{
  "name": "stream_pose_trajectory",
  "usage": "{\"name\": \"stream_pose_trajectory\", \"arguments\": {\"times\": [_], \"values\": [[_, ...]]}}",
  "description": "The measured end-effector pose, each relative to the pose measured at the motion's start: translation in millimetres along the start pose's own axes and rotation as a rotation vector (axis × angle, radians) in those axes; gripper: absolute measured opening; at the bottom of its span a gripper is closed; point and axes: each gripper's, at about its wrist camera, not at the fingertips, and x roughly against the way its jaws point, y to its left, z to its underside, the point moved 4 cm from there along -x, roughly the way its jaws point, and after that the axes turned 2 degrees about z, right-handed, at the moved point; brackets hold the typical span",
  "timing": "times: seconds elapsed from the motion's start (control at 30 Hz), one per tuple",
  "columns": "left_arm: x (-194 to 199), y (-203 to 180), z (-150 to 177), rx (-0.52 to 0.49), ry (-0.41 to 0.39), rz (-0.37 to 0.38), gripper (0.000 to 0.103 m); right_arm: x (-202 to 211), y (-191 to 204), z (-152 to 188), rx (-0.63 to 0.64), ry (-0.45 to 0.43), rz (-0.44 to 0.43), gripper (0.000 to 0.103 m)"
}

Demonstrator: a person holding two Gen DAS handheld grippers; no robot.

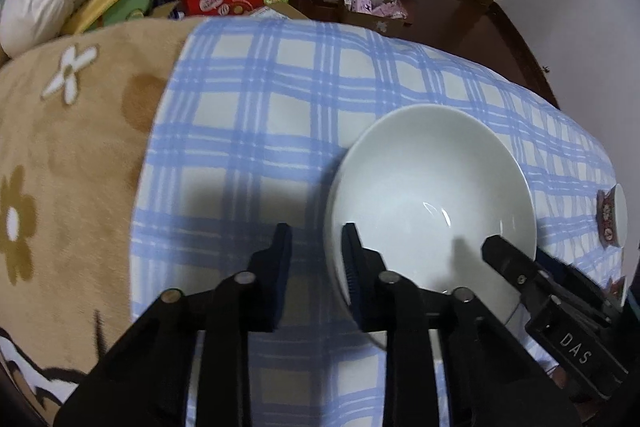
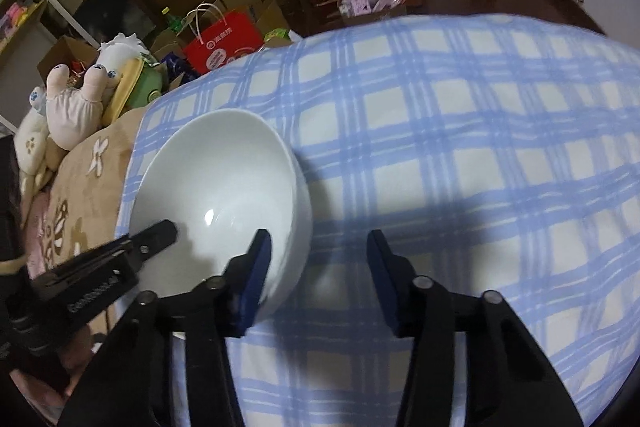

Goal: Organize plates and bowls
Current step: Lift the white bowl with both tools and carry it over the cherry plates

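While grippers straddle rim, bowl (image 1: 430, 187) upright.

Glossy ceramic bowl (image 1: 432, 187) on soft checked cloth (image 1: 256, 115)

The left hand-held gripper (image 1: 316, 239) is held low, its 2 fingers spread wide apart. The right hand-held gripper (image 2: 318, 241) sits just beside it, fingers likewise spread, and both point forward, angled slightly toward each other.
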Motion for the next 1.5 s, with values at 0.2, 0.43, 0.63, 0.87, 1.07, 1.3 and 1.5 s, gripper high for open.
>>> {"name": "stream_pose_trajectory", "arguments": {"times": [0.2, 0.43, 0.63, 0.87, 1.07, 1.3, 1.5], "values": [[-0.5, -7.2, 8.5, -0.003, 0.002, 0.006, 0.010, -1.3, 9.4, 5.4, 0.012, 0.023, -0.045, 0.020], [11.4, -12.4, 22.1, -0.021, 0.000, 0.014, 0.009, 14.1, 4.6, 18.9, 0.022, 0.009, -0.065, 0.018], [21.4, -25.4, 40.1, -0.028, 0.013, 0.024, 0.009, 31.6, -7.7, 27.5, 0.014, 0.008, -0.062, 0.018], [36.8, -43.8, 64.5, -0.041, 0.021, 0.054, 0.010, 55.9, -26.0, 47.5, -0.006, -0.006, -0.056, 0.018], [46.0, -65.9, 73.9, -0.048, 0.010, 0.069, 0.010, 72.5, -44.0, 58.5, -0.025, -0.021, -0.051, 0.018], [46.9, -92.8, 82.8, -0.086, -0.008, 0.046, 0.010, 82.1, -72.2, 66.9, -0.076, -0.044, -0.071, 0.018], [23.2, -101.5, 87.9, -0.088, 0.024, 0.090, 0.010, 74.8, -87.7, 70.8, -0.102, -0.045, -0.045, 0.018]]}}
